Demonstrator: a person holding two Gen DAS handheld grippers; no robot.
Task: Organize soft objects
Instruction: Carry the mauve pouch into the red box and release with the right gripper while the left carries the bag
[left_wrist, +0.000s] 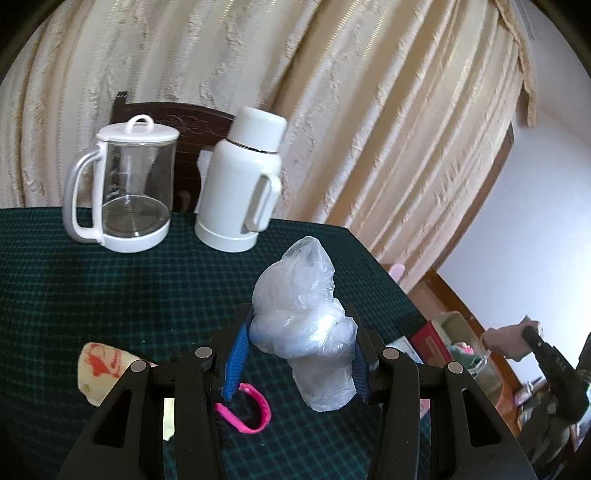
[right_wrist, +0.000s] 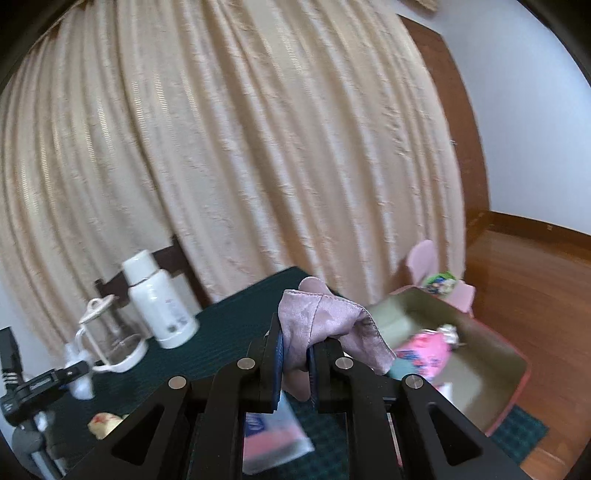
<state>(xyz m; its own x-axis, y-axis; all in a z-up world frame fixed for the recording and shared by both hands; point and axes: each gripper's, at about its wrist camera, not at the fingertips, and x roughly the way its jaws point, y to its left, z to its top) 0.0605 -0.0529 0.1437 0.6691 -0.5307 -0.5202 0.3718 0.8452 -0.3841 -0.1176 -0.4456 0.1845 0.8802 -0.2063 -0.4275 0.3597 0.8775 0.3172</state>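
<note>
My left gripper (left_wrist: 301, 350) is shut on a knotted clear plastic bag (left_wrist: 306, 325) and holds it above the green checked tablecloth (left_wrist: 110, 295). My right gripper (right_wrist: 295, 350) is shut on a mauve cloth (right_wrist: 325, 321) and holds it up past the table's right end, beside an open cardboard box (right_wrist: 480, 354). The box holds a pink patterned soft item (right_wrist: 424, 349) and a teal one. A cream cloth with a red print (left_wrist: 99, 363) and a pink wristband (left_wrist: 247, 413) lie on the table below my left gripper.
A clear glass kettle (left_wrist: 125, 184) and a white thermos jug (left_wrist: 243, 184) stand at the table's far side before a dark chair and beige curtain. A pink-and-blue tissue pack (right_wrist: 273, 439) lies under my right gripper. A pink child's chair (right_wrist: 424, 266) stands behind the box.
</note>
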